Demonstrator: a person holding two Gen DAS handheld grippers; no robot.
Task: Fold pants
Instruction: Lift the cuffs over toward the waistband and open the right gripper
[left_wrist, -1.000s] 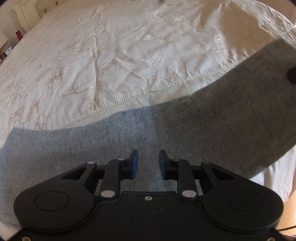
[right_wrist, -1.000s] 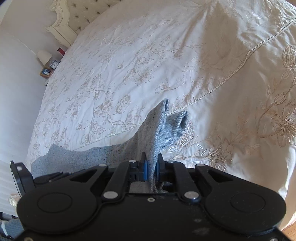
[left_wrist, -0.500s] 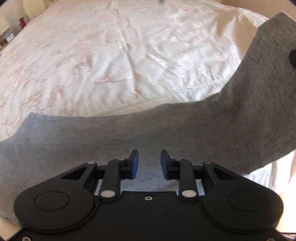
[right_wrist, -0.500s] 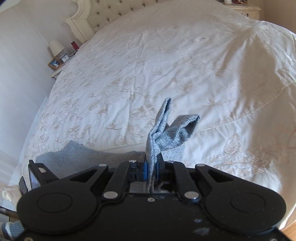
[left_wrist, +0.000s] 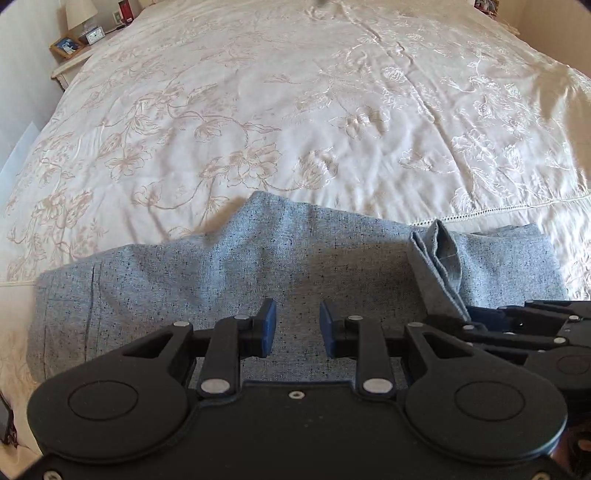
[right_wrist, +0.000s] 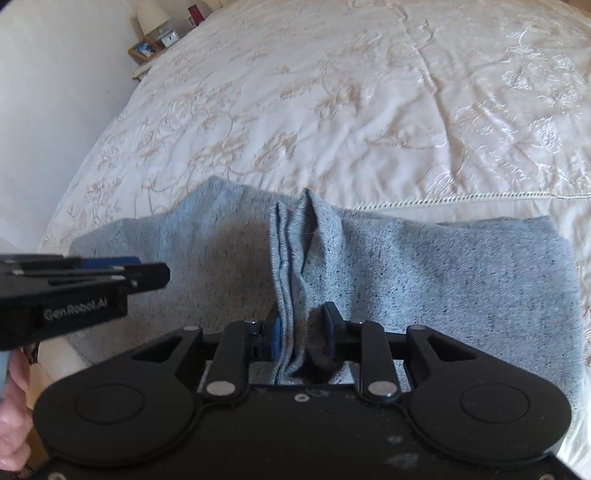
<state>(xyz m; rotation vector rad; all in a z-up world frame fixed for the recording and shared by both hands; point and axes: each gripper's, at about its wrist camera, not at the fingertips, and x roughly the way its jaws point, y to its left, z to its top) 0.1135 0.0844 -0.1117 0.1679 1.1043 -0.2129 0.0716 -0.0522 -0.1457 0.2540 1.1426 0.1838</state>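
Now we have the pants (left_wrist: 303, 266) lying across the near edge of the bed (left_wrist: 295, 110).
Our right claw (right_wrist: 303, 332) pinches a bunched hem edge; our left claw (left_wrist: 297, 325) hovers wide apart above the cloth. Soft, limp knit sags, so we'd grip seams or hems.

You have one pair of grey pants (left_wrist: 258, 266); two grippers, left gripper (left_wrist: 297, 326) and right gripper (right_wrist: 303, 334); one bedspread (left_wrist: 295, 110); one lamp (left_wrist: 79, 11); one picture frame (left_wrist: 66, 46); one clock (left_wrist: 95, 35).
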